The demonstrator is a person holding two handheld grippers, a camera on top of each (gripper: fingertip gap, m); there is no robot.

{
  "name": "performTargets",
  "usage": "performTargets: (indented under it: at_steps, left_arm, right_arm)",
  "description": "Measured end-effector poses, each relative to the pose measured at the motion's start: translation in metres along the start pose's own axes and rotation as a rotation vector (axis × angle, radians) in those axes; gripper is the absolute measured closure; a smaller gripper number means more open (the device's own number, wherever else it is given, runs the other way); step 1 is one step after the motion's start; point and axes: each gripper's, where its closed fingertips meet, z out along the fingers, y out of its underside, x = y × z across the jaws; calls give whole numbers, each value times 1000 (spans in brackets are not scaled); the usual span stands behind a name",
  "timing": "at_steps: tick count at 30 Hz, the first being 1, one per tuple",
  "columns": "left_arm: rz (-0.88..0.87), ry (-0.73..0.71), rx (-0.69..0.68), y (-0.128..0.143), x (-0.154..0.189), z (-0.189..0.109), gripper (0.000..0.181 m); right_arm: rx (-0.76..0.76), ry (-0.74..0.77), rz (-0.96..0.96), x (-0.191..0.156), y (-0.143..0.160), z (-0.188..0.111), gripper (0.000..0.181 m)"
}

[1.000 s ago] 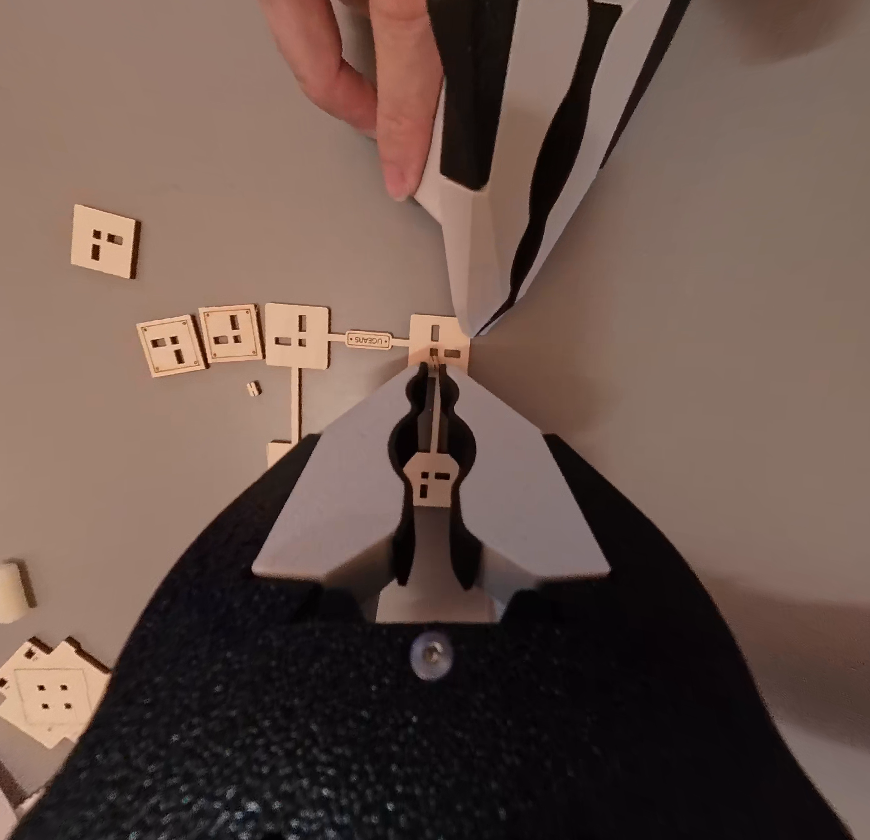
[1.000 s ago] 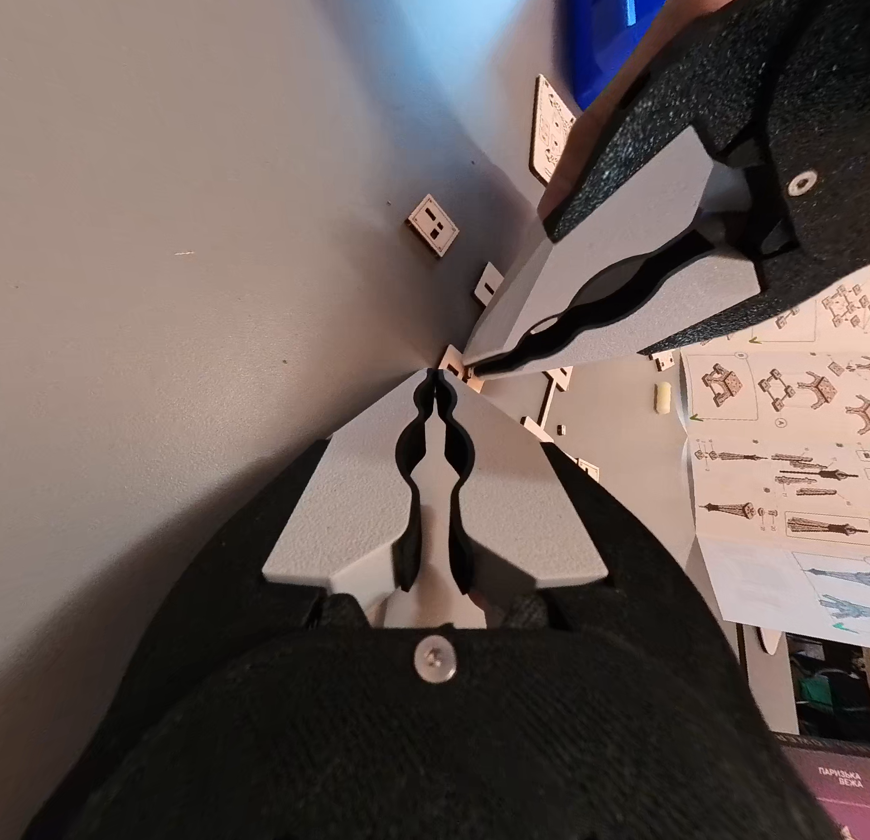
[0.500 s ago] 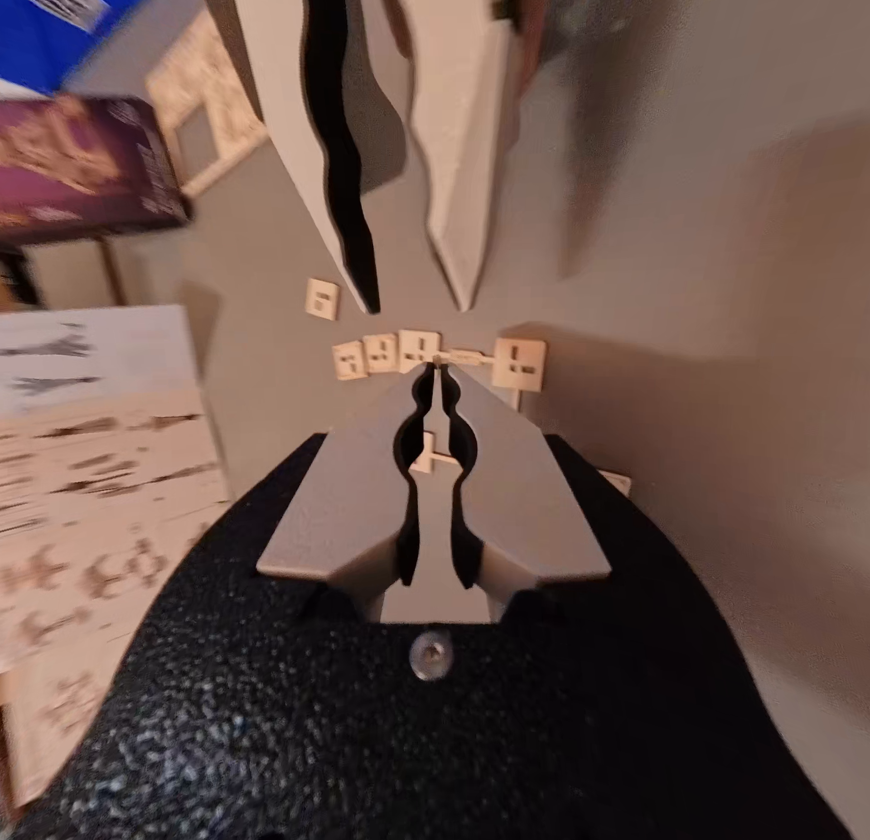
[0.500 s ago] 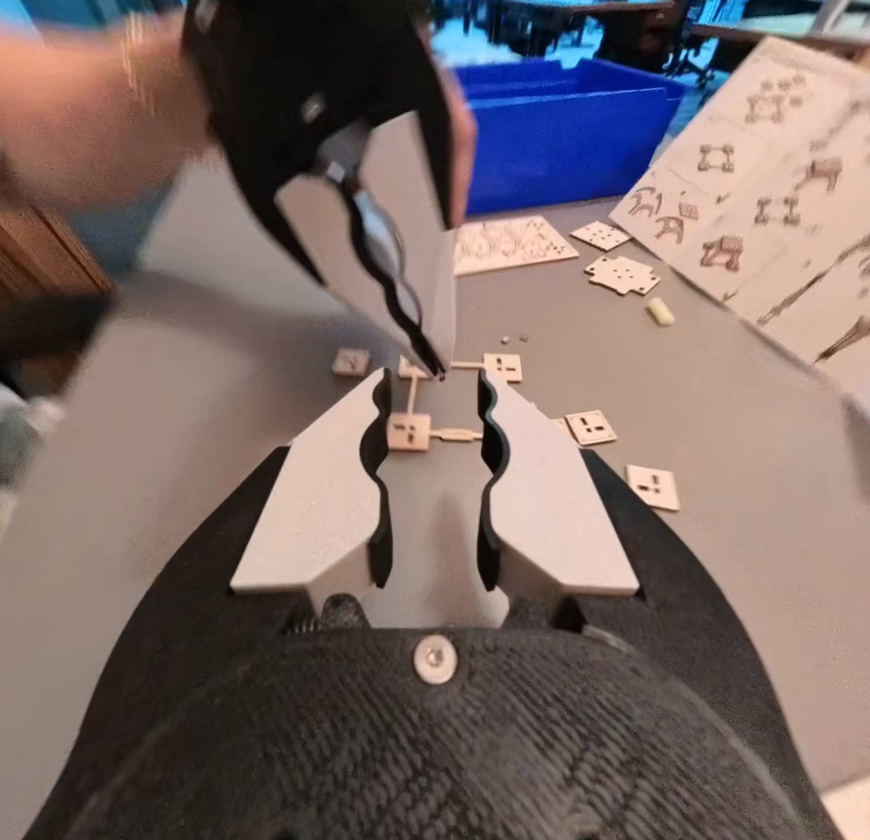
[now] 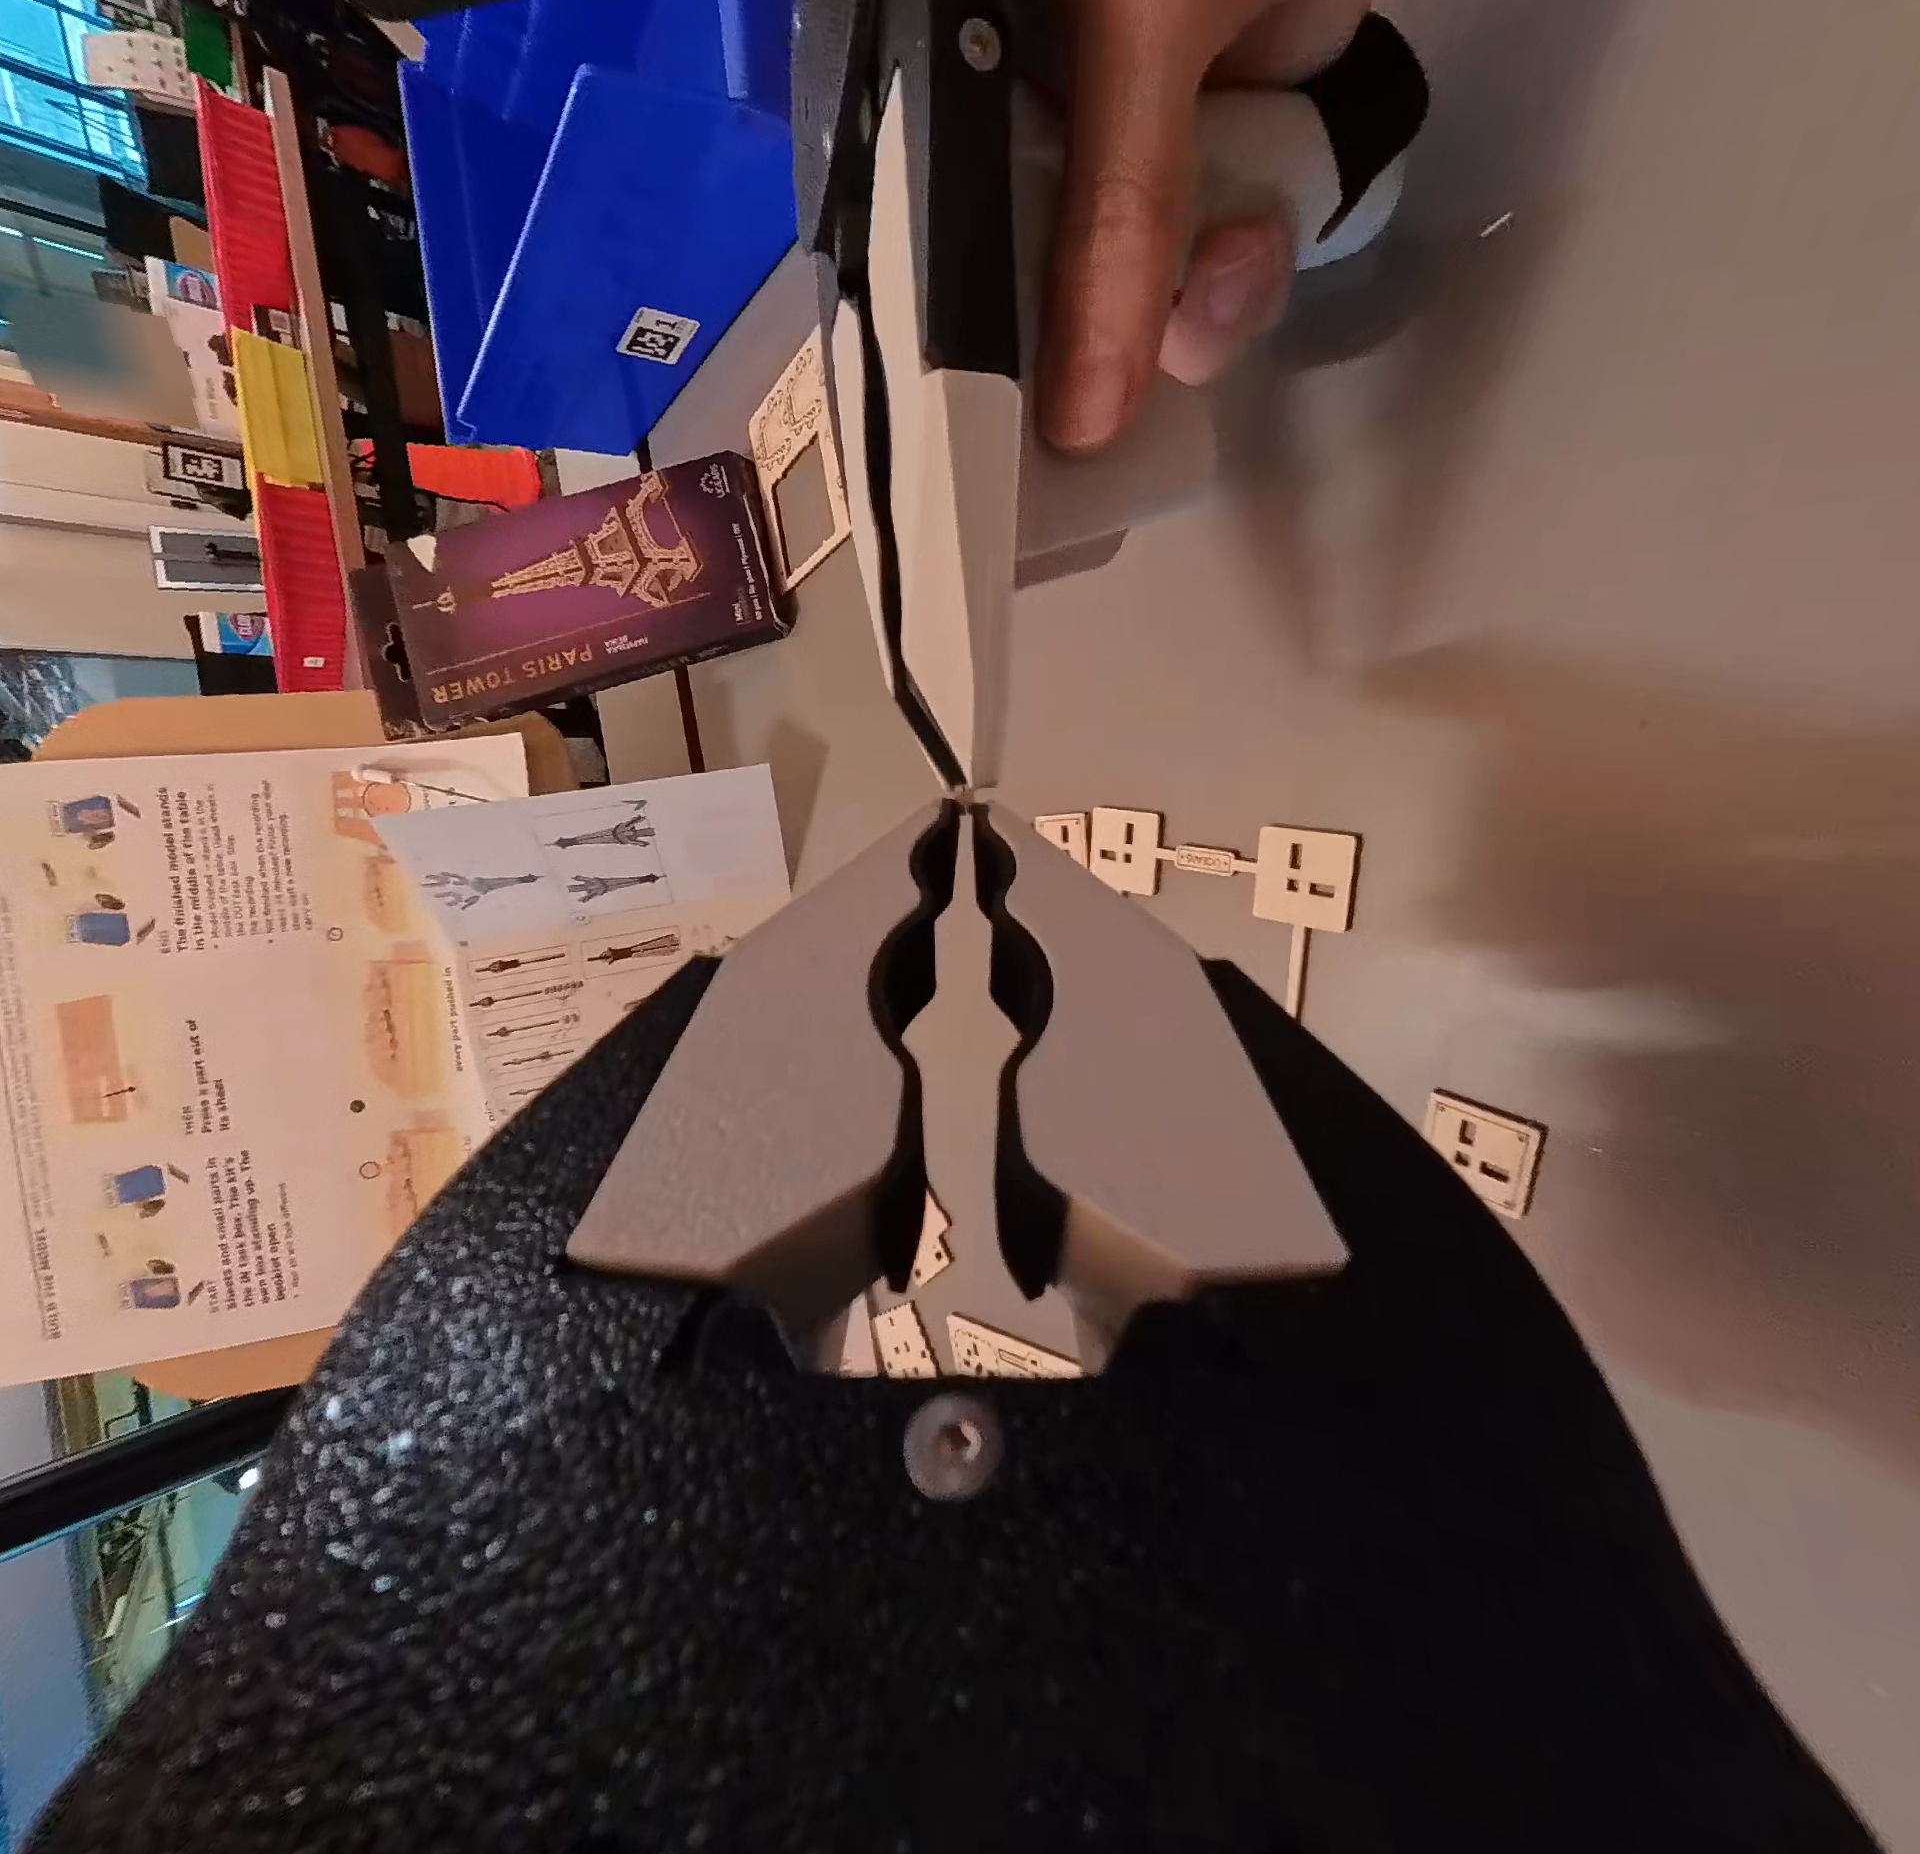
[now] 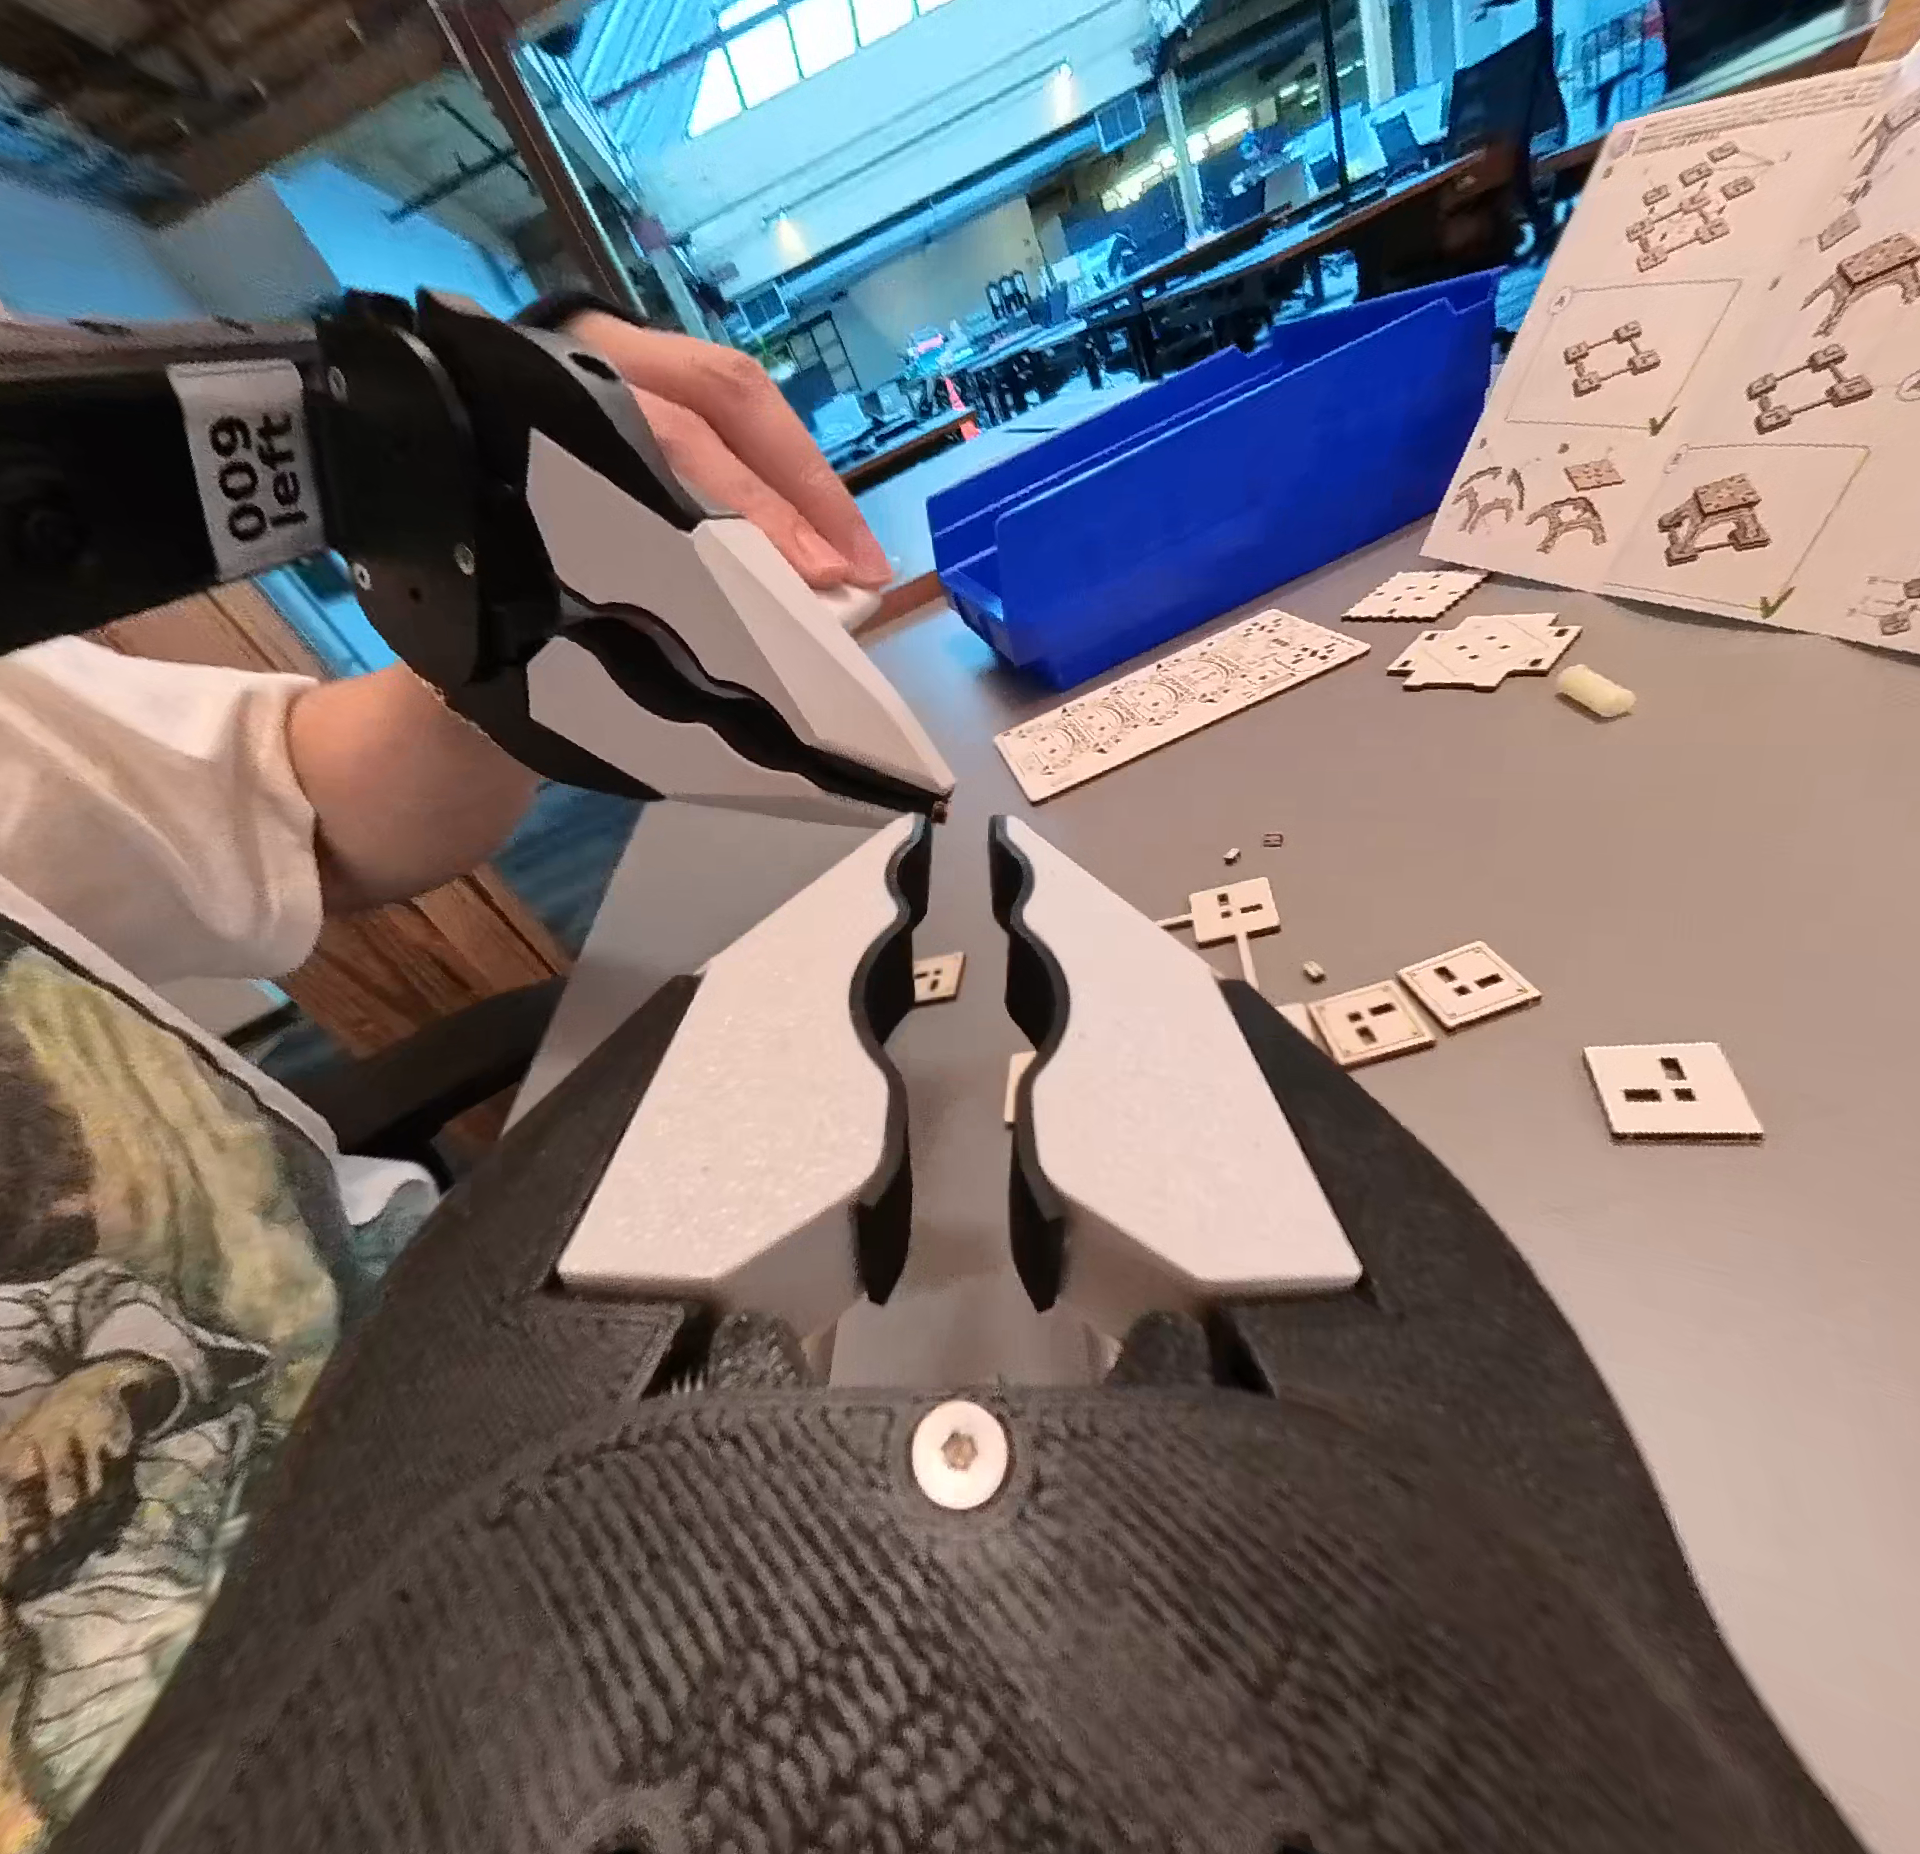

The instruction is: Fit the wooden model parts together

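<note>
Left claw (image 6: pixel 940 805) pinched shut on tiny dark speck, likely small wooden part, held above table. Right claw (image 6: pixel 958 836) narrowly parted, empty, tips just beside it. Square slotted plates (image 6: pixel 1673 1089) lie flat mid-table: thin, light, brittle; grip by edges. Grey table (image 6: pixel 1558 817) smooth; blue bin (image 6: pixel 1195 516) at far edge; workshop beyond.

Matt grey table (image 6: pixel 1558 1337). Pale thin wooden squares (image 6: pixel 1671 1089), smooth-faced, dark-edged. Glossy blue plastic bin (image 6: pixel 1195 526) at one o'clock. Paper instructions (image 5: pixel 239 1035). Rough black plastic gripper (image 6: pixel 956 833) body; fingers (image 6: pixel 1132 1077) matt grey.
</note>
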Motion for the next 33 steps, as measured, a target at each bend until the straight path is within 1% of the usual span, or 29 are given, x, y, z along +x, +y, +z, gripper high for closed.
performTargets:
  at_steps: [5,7,9,13,18,22,29,33]
  left_arm:
    - [20,-3,-3,-3,-3,0,181]
    - [21,-3,0,-4,-3,0,181]
    - [18,-7,9,-5,-4,0,181]
    - [10,-8,12,-4,-4,2,181]
    - [-125,-19,150,-13,-12,-7,181]
    - [-214,0,258,-23,-17,-17,174]
    - [-226,1,346,-37,-21,-26,177]
    - [-209,-7,355,-40,-22,-28,178]
  right_arm:
    - [36,-61,41,-7,-5,-1,174]
    - [39,-60,37,-7,-6,-2,175]
    - [45,-54,39,-5,-6,-3,180]
    - [45,-59,63,-3,-4,-2,180]
    - [158,-191,208,-8,-18,-10,180]
    - [235,-310,257,-20,-30,-17,181]
    - [292,-462,346,-36,-40,-22,180]
    - [283,-499,376,-40,-39,-21,180]
